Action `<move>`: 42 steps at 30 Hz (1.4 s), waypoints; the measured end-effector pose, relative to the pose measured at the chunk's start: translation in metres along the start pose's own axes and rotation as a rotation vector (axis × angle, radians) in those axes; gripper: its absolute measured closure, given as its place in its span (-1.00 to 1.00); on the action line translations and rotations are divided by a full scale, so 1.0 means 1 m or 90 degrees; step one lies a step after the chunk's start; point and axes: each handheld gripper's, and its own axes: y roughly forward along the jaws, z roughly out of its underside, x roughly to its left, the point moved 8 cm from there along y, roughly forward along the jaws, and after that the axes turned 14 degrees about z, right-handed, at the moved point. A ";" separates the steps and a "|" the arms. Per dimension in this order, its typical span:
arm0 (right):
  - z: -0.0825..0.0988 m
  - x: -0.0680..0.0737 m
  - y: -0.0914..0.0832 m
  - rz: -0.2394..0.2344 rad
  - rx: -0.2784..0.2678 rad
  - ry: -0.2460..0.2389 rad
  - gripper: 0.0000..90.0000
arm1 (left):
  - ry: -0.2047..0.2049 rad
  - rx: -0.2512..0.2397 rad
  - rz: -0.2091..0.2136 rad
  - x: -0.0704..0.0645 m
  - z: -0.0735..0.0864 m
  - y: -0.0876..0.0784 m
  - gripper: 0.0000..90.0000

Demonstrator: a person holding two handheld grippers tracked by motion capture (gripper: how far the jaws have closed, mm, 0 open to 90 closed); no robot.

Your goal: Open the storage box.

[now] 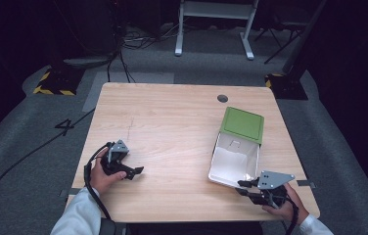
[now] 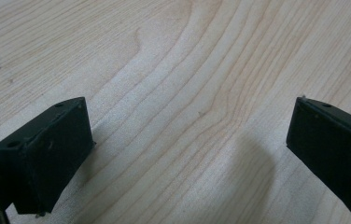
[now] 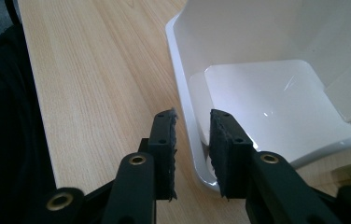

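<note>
A white plastic box [image 1: 233, 159] lies on the right side of the wooden table [image 1: 172, 117], its green lid [image 1: 242, 124] swung open at the far end. My right gripper [image 1: 243, 187] is at the box's near corner. In the right gripper view the box [image 3: 257, 88] is empty, and my right gripper [image 3: 193, 115] has one jaw outside the wall and one inside, shut narrowly on the rim. My left gripper [image 1: 134, 171] rests on the table at the front left. Its jaws stand wide open [image 2: 190, 121] over bare wood, holding nothing.
A round cable hole [image 1: 222, 98] sits near the table's far edge. The table's front edge runs just left of the box in the right gripper view. Beyond the table are grey floor, cables and a white frame [image 1: 215, 19].
</note>
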 end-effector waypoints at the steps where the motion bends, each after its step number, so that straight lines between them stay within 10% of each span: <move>1: 0.000 0.000 0.000 0.000 0.000 0.000 0.59 | 0.000 0.000 0.000 0.000 0.000 0.000 -0.99; 23: -0.029 -0.003 -0.027 -0.011 -0.082 0.000 0.04 | -0.002 -0.003 0.004 0.001 0.000 -0.001 -0.99; 33: -0.039 -0.031 -0.053 0.061 -0.139 0.034 -0.25 | -0.003 -0.003 0.006 0.001 0.000 -0.001 -0.99; 42: -0.023 -0.052 -0.049 0.125 -0.109 0.045 -0.47 | -0.003 -0.003 0.006 0.001 0.000 -0.001 -0.99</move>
